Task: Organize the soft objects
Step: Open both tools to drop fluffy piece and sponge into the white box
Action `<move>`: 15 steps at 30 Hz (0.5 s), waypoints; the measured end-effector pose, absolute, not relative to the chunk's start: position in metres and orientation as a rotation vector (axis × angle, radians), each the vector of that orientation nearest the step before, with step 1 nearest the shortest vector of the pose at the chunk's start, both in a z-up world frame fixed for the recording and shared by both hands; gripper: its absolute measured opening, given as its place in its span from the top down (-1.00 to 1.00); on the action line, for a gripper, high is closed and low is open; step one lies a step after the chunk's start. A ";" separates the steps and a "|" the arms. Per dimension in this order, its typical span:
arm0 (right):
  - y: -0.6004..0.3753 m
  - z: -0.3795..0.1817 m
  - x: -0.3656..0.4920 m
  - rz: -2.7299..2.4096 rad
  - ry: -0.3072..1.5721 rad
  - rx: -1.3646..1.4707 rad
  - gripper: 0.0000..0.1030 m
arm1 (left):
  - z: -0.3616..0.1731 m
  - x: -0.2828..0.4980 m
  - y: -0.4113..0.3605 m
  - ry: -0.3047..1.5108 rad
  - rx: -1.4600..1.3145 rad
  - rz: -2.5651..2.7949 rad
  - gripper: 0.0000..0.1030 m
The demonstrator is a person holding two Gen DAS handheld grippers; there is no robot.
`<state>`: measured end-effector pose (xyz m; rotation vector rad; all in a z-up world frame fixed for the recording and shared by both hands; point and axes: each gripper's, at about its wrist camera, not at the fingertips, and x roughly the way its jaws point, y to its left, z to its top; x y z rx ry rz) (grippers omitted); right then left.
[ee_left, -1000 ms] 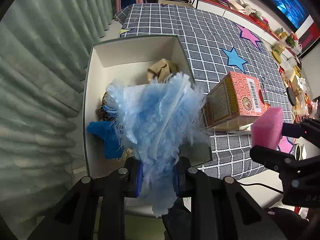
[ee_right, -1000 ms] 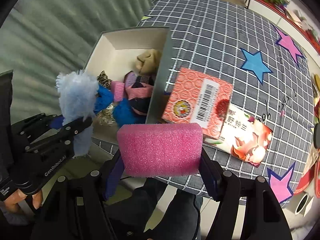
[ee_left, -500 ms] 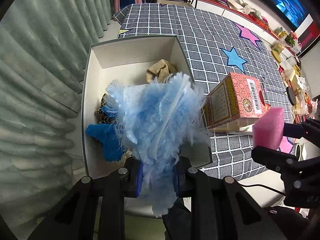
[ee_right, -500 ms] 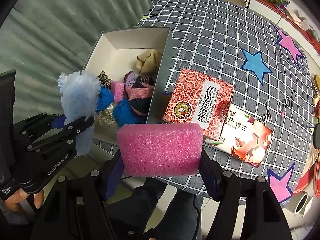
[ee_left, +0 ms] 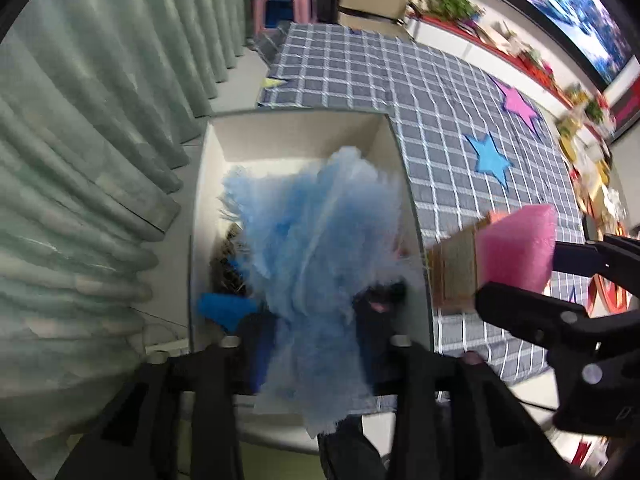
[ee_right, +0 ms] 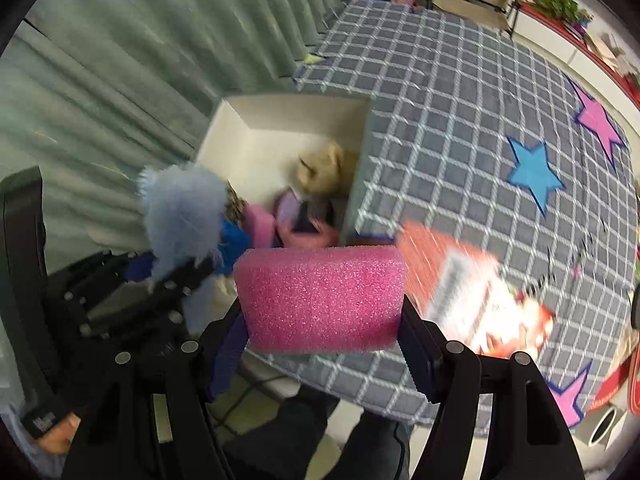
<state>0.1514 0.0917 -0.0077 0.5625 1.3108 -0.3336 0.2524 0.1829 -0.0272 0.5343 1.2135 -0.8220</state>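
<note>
fluffy blue duster cloth (ee_left: 316,248): judged very light, limp and compressible; the fringe splays out above the grip and a tail hangs below. Best held low on the bunched middle, as it is now; a grip on the fringe alone would likely slip.
pink sponge block (ee_right: 322,298): judged light, springy foam with a rough face that should not slide. Held across its two short ends, and those ends look the right place to take it.
left gripper (ee_left: 316,344): fingers drawn in on the fluffy blue duster cloth, pinching the bunched lower part. The frame is motion-blurred, so I cannot say whether the pads touch all the way round.
right gripper (ee_right: 322,320): fingers set wide, about the full length of the pink sponge block, pressing on each end; nothing else touches them.
position, cloth: hangs over the near half of the white box (ee_left: 298,136), above the things inside, not yet lying in it.
position, sponge: held up off the table, just right of the box's right wall and near the front table edge, in front of the red carton (ee_right: 452,276).
box contents: a tan plush toy (ee_right: 324,170), a bright blue fabric piece (ee_left: 222,310), pink and dark soft items; the far half shows bare floor.
checked tablecloth (ee_right: 460,92): the box stands at its left edge.
release, judgement: both items should drop harmlessly, with no fragility concern.
</note>
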 end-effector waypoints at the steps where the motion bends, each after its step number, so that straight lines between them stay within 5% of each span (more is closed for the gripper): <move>1: 0.090 -0.006 0.161 -0.323 1.302 0.555 -0.38 | -0.025 0.257 0.182 1.205 0.532 -0.800 -0.41; 4: 0.087 0.000 0.180 -0.304 1.274 0.543 -0.41 | -0.021 0.268 0.182 1.179 0.543 -0.742 -0.61; 6: 0.083 0.001 0.192 -0.293 1.271 0.558 -0.98 | -0.018 0.272 0.182 1.165 0.533 -0.738 -0.61; 15: 0.076 0.015 0.192 -0.299 1.222 0.517 -0.99 | -0.021 0.286 0.192 1.283 0.468 -0.711 -0.62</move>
